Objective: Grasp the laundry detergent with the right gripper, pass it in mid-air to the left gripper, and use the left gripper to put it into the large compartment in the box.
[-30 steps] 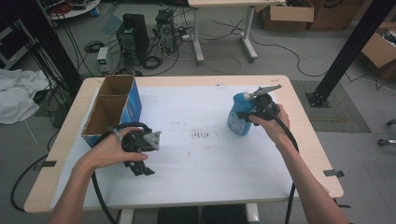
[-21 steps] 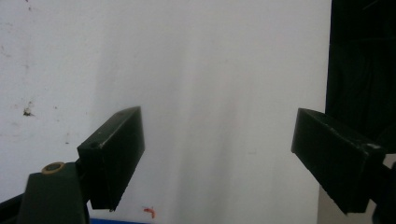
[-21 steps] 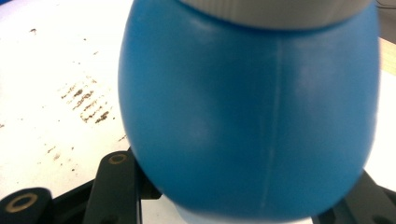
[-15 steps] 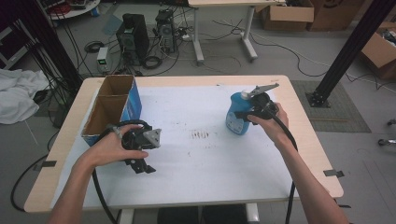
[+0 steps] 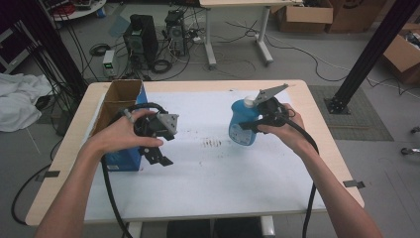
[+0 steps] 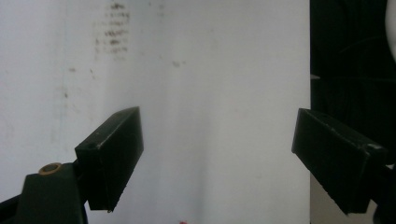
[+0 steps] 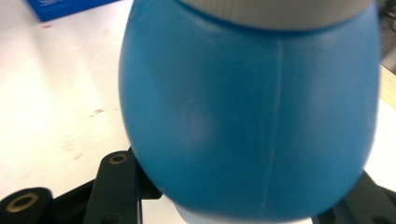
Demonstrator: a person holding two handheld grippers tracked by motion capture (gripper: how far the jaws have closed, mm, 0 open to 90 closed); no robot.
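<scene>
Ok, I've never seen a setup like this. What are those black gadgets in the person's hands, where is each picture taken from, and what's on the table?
A person holds a hand-held two-jaw gripper in each hand, and each trails a cable. The high view looks down on the table from above. The other two come from cameras riding on the grippers. The left gripper hangs open over the white surface, holding nothing; its own view shows the jaws wide apart. The right gripper is closed around a blue bottle with a pale cap; its view shows the bottle up close. An open blue cardboard box stands at the table's left.
</scene>
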